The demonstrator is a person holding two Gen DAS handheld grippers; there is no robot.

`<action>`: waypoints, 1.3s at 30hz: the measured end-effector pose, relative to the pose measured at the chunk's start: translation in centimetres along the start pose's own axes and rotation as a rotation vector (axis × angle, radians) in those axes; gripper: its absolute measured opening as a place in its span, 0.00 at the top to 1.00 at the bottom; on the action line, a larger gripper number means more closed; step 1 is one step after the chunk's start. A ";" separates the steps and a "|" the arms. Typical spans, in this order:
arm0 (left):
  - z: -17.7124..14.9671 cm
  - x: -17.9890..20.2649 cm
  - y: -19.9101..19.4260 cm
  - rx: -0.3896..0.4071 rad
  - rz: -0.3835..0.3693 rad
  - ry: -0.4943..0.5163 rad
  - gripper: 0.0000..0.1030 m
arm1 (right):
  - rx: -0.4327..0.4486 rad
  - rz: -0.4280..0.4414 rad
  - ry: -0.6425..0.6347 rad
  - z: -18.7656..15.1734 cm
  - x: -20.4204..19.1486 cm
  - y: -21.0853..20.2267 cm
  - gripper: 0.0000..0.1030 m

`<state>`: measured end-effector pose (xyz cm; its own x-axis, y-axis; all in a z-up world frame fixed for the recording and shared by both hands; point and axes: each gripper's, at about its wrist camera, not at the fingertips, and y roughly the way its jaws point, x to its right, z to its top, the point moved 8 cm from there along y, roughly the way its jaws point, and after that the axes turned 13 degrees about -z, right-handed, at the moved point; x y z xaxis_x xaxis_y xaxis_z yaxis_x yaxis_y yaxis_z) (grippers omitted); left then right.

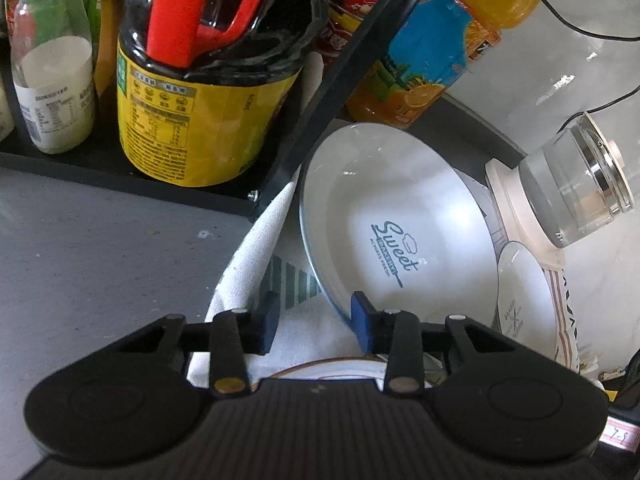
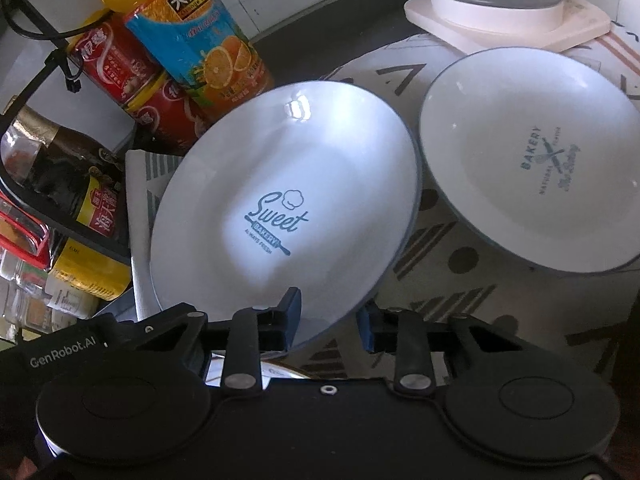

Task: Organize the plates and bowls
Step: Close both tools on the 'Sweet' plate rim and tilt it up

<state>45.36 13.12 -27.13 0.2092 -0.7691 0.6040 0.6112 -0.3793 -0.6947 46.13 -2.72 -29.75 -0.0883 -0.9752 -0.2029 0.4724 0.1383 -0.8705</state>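
Observation:
A white plate printed "Sweet Bakery" (image 1: 400, 208) (image 2: 280, 184) lies on a patterned cloth (image 2: 440, 288). My right gripper (image 2: 330, 320) is open, and the plate's near rim sits between its blue fingertips with a gap still showing. My left gripper (image 1: 314, 316) is open over white cloth; its right fingertip (image 1: 362, 316) stands at the plate's near-left rim. A white bowl printed "Bakery" (image 2: 532, 160) (image 1: 524, 300) sits to the right of the plate. A brown-rimmed plate (image 1: 320, 366) (image 2: 280, 368) shows just under both grippers, mostly hidden.
A black rack (image 1: 312, 112) at the left holds a big dark sauce bottle (image 1: 200, 80), a milk bottle (image 1: 52, 80), red cans (image 2: 132, 76) and an orange juice bottle (image 2: 200, 40). A glass kettle (image 1: 576, 184) on a cream base stands behind the bowl. Grey countertop (image 1: 100, 260) lies left.

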 end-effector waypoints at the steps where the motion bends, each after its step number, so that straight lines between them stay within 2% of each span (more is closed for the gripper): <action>1: 0.0 -0.1 0.1 0.002 -0.002 -0.004 0.64 | 0.009 0.000 0.006 0.0 0.0 0.1 0.70; 6: 0.1 0.0 0.4 0.009 -0.021 -0.013 0.70 | 0.020 0.015 0.037 0.3 0.3 0.4 0.71; 8: 0.0 0.0 0.5 0.012 -0.033 -0.011 0.78 | 0.028 0.005 0.038 0.2 0.6 0.4 0.79; 11: 0.0 0.5 0.4 0.021 -0.052 0.004 0.88 | 0.031 0.026 0.070 0.2 1.1 0.3 0.83; 31: -1.4 2.7 -3.5 0.077 -0.090 0.093 0.87 | 0.117 0.067 0.059 -0.4 1.7 -4.5 0.83; 39: -2.8 3.5 -5.9 0.110 -0.081 0.083 0.87 | 0.137 0.091 0.013 -1.0 1.8 -6.8 0.83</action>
<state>40.36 11.24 -22.08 0.0950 -0.7800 0.6185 0.7042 -0.3865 -0.5956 41.83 -5.21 -24.63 -0.0504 -0.9573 -0.2847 0.5944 0.2004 -0.7788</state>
